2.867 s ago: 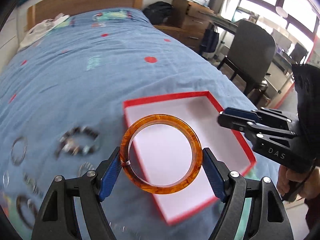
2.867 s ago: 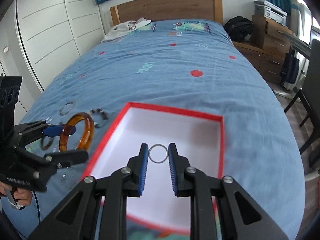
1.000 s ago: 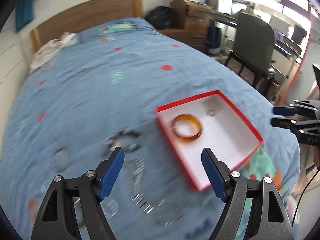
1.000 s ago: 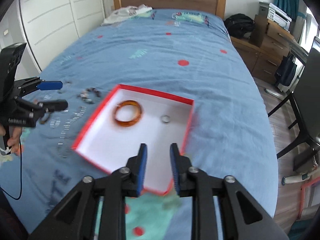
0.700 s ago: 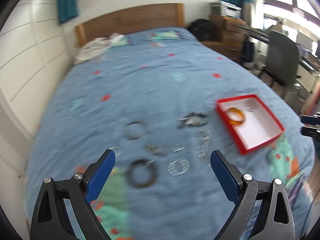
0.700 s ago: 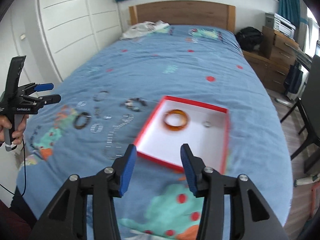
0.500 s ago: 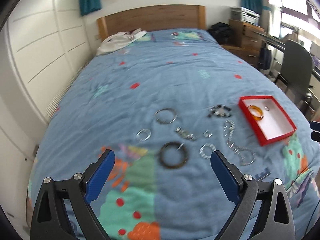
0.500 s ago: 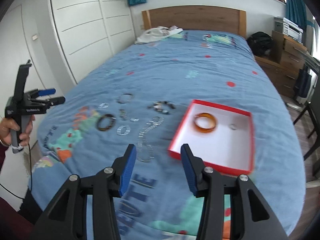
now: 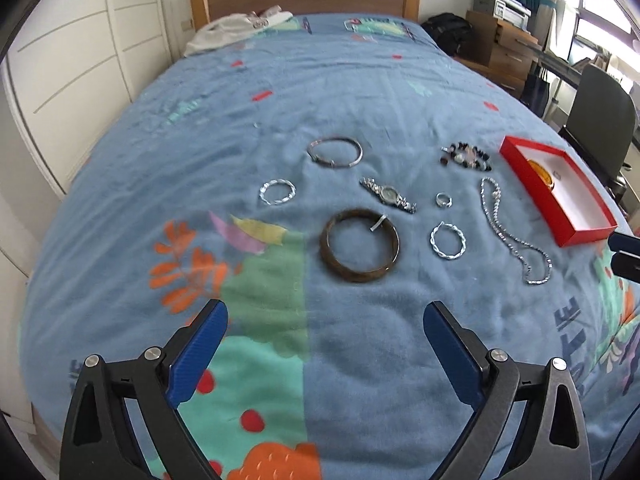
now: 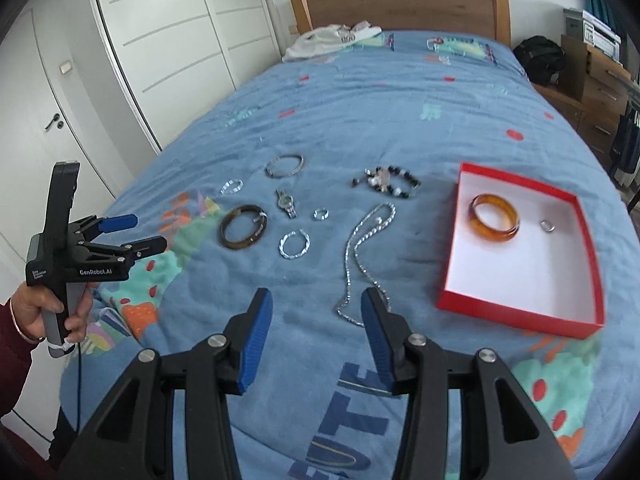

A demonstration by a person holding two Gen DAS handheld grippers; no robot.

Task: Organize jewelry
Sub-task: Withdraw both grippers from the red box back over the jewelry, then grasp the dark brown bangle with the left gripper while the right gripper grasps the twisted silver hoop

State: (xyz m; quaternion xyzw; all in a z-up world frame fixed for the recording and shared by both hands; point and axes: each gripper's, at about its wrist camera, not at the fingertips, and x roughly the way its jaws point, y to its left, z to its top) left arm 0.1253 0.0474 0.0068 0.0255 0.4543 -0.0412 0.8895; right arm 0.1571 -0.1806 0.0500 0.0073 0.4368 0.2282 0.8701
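**Me:** My left hand-held gripper [image 9: 324, 320] stands about as wide as it goes, its jaws having just been opening, with nothing between them; it hangs over the bed [image 9: 360, 92] just short of the dark bangle [image 9: 359, 251]. My right hand-held gripper [image 10: 316, 312] is part open, it too having just widened, and it also holds nothing; the lower loop of the silver chain [image 10: 362, 248] lies right at its right finger.

**Helper:** How far along is the tidying?

**Me:** Early, I'd judge. Going left to right across the bedspread, these are not yet in the box: a small twisted hoop [image 9: 277, 191], the thin silver bangle [image 9: 335, 152], the dark bangle, the wristwatch [image 9: 388, 194], a second twisted hoop [image 9: 448, 241], a little ring [image 9: 443, 200], the beaded bracelet [image 9: 466, 156] and the chain. Only at the far right does the red box [image 10: 516, 312] hold anything: the amber bangle [image 10: 495, 218] and a small ring [image 10: 547, 226]. Two pieces in, eight loose.

**Helper:** Do the two views tell you different things?

**Me:** Yes. The right wrist view looks down into the box, so both stored pieces show plainly, and it shows my left hand [image 10: 60, 312] gripping the handle of the left hand-held gripper off the bed's left edge. The left wrist view sees the box nearly edge-on, with only a sliver of amber, but it gives the clearer look at the dark bangle and its small pale tag.
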